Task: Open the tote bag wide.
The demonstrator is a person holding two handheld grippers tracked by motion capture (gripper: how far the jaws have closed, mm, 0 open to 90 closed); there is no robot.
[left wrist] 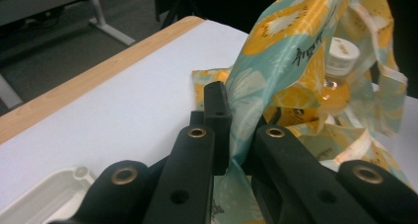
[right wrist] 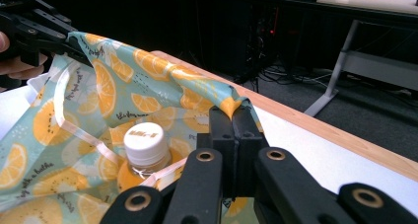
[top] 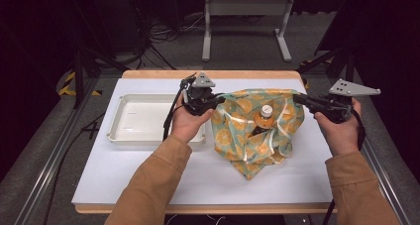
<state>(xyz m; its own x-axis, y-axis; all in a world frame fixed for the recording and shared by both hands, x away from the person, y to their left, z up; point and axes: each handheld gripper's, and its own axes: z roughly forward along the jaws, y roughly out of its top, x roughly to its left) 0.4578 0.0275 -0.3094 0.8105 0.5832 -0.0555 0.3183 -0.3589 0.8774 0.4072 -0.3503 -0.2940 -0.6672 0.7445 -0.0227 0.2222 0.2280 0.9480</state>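
A teal cloth bag (top: 252, 131) printed with orange slices sits on the white tabletop, its mouth stretched wide between both hands. My left gripper (top: 221, 99) is shut on the bag's left rim (left wrist: 246, 110). At the other side my right gripper (top: 298, 98) is shut on the right rim (right wrist: 231, 105). Inside the bag stands a bottle of orange drink (top: 263, 120) with a white cap (right wrist: 144, 142), upright; the same bottle (left wrist: 337, 78) appears in the left gripper view. The other hand's gripper (right wrist: 34, 31) holds the far rim at the top left of the right gripper view.
A shallow white tray (top: 148, 118) lies on the table left of the bag, under the left hand. The table has a wooden edge (top: 163, 74) at the back. Beyond it are a grey table frame (top: 245, 22) and cables on the floor.
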